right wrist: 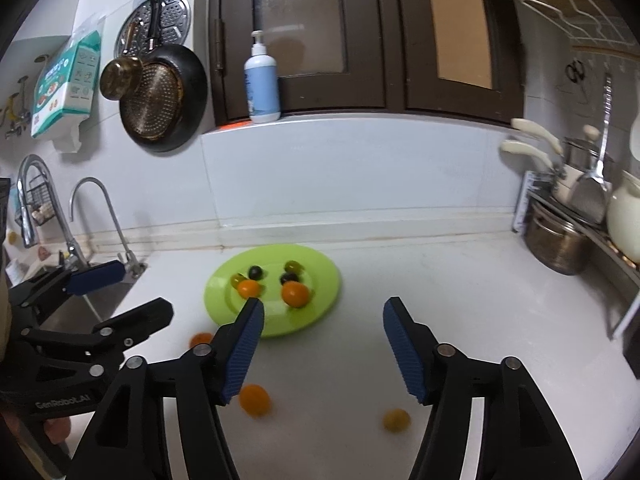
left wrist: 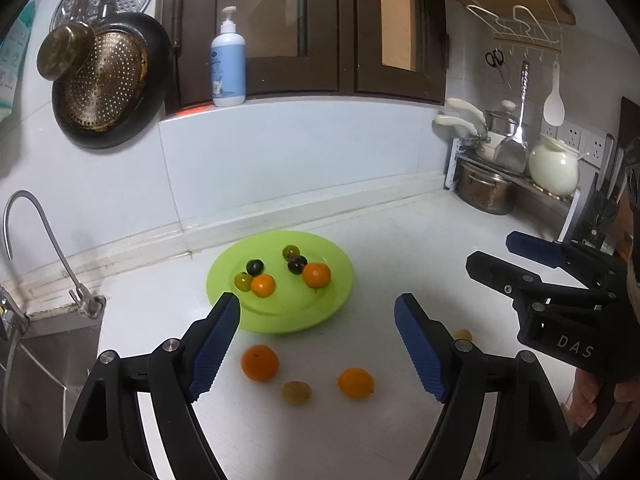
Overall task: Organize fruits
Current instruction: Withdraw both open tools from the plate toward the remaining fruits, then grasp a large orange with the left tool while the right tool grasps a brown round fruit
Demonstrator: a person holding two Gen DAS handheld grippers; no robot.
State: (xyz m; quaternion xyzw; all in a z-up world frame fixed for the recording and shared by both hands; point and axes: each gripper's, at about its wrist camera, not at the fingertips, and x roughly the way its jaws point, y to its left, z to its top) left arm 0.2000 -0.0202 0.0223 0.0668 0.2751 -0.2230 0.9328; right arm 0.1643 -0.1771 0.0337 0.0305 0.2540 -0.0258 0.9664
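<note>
- Left tool (left wrist: 316,344): the jaws are set wide apart and nothing is held; bare tabletop (left wrist: 400,240) is seen between the blue pads.
- Right tool (right wrist: 323,346): the jaws are likewise parted and nothing is gripped.
- Loose fruit is found on the tabletop nearest the tools, in front of the plate: in the left wrist view, one orange (left wrist: 260,362), a second orange (left wrist: 355,382), and a small yellowish fruit (left wrist: 296,392) between them. A further small yellowish fruit (left wrist: 463,335) is partly hidden behind the right finger of the left tool.
- None of these loose fruits is touched by either tool.
- Green plate (left wrist: 340,300): it is placed flat on the tabletop, just beyond the loose fruit and near the back wall.
- Plate contents, six fruits in two groups: on the left, an orange (left wrist: 263,285), a yellow-green fruit (left wrist: 243,281) and a dark fruit (left wrist: 255,267); on the right, a larger orange (left wrist: 316,275), a dark fruit (left wrist: 297,265) and a yellow-green fruit (left wrist: 291,252).
- Within each group the fruits are touching or just beside one another; the two groups are apart.
- Sink (left wrist: 52,360): it is set into the tabletop at the far left; its contents cannot be told.
- Steel pot (left wrist: 486,194): it is stored at the far right under a rack; its interior is not visible.
</note>
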